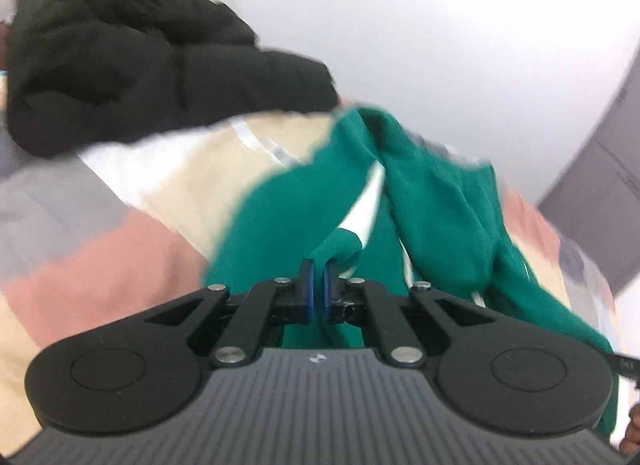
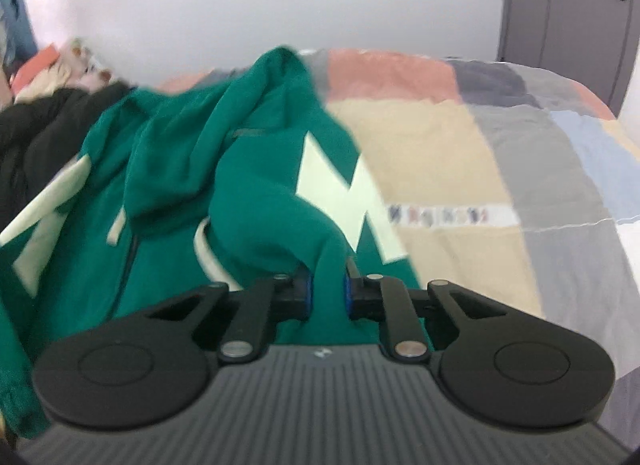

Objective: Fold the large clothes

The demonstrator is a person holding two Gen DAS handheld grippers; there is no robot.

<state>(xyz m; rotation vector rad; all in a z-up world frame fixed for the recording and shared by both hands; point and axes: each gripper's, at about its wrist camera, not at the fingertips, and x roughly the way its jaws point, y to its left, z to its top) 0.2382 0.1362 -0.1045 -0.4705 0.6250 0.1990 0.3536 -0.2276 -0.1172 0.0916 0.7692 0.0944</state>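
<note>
A green hoodie [image 1: 432,201] with pale lettering lies rumpled on a patchwork bed cover [image 1: 100,265]. My left gripper [image 1: 319,269] is shut on a raised fold of the green hoodie, whose cloth rises from between the blue pads. In the right wrist view the same green hoodie [image 2: 192,169] spreads to the left and centre, with a pale letter M on its front. My right gripper [image 2: 328,269] is shut on a bunched fold of the green hoodie, which fills the gap between its pads.
A black puffer jacket [image 1: 132,61] lies heaped on the bed beyond the hoodie, and shows at the left edge as the black jacket [image 2: 28,133]. A grey door [image 2: 568,21] stands at the far right. The patchwork bed cover [image 2: 500,169] stretches away to the right.
</note>
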